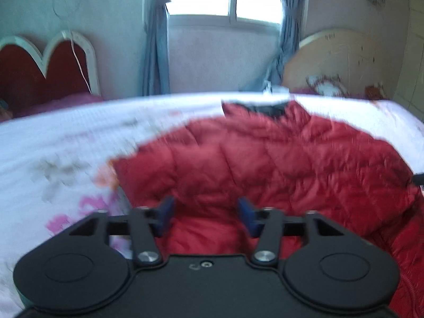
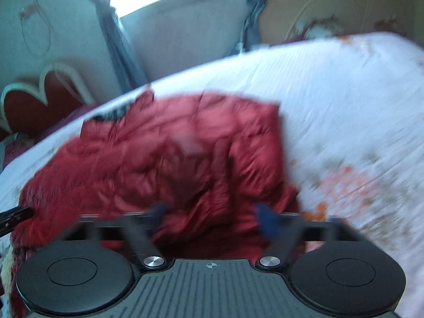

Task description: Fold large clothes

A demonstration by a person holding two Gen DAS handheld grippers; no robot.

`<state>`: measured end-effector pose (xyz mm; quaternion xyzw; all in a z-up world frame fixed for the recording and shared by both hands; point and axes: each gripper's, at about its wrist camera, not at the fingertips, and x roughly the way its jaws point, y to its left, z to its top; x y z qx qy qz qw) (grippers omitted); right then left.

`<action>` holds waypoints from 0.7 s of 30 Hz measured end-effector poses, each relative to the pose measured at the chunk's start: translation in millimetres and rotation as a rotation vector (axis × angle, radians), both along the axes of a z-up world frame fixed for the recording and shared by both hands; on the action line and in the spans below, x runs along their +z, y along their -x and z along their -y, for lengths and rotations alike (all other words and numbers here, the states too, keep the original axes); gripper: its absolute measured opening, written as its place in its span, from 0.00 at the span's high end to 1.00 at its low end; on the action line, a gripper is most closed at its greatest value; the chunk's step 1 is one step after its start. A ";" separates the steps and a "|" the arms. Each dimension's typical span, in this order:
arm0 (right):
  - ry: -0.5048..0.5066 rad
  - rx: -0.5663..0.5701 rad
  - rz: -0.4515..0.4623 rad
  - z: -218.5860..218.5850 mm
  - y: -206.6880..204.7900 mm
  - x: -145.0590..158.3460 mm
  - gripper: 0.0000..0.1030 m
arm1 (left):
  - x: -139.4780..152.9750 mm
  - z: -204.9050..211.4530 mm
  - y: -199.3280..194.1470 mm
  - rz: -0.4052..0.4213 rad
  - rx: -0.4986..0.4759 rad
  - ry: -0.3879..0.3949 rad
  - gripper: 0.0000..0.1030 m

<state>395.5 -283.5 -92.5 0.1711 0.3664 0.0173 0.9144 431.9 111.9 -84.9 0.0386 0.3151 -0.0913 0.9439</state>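
Note:
A red quilted puffer jacket (image 1: 278, 156) lies spread on a white floral bedsheet (image 1: 66, 143), its dark-lined collar (image 1: 265, 108) toward the far edge. My left gripper (image 1: 206, 213) is open just above the jacket's near left part, with nothing between its blue pads. In the right wrist view the same jacket (image 2: 164, 153) lies rumpled on the sheet (image 2: 344, 100). My right gripper (image 2: 212, 216) is open over the jacket's near edge and holds nothing. Both views are motion-blurred.
A red heart-shaped headboard (image 1: 39, 71) stands at the far left. A round beige headboard (image 1: 344, 61) stands at the far right. A window with blue curtains (image 1: 156, 39) is behind the bed. The other gripper's dark tip (image 2: 13, 216) shows at the left edge.

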 end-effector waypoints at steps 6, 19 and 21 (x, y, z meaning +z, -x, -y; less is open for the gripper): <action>0.031 0.064 -0.022 -4.2 -38.4 6.9 0.42 | 7.4 -7.9 -20.8 0.018 -0.004 0.015 0.43; 0.150 0.119 -0.066 -25.5 -82.3 -34.9 0.60 | -29.3 -6.1 -52.5 -0.040 -0.006 -0.052 0.43; 0.174 0.125 -0.069 -28.5 -78.1 -35.5 0.59 | -29.3 -9.0 -53.4 -0.046 -0.002 -0.037 0.40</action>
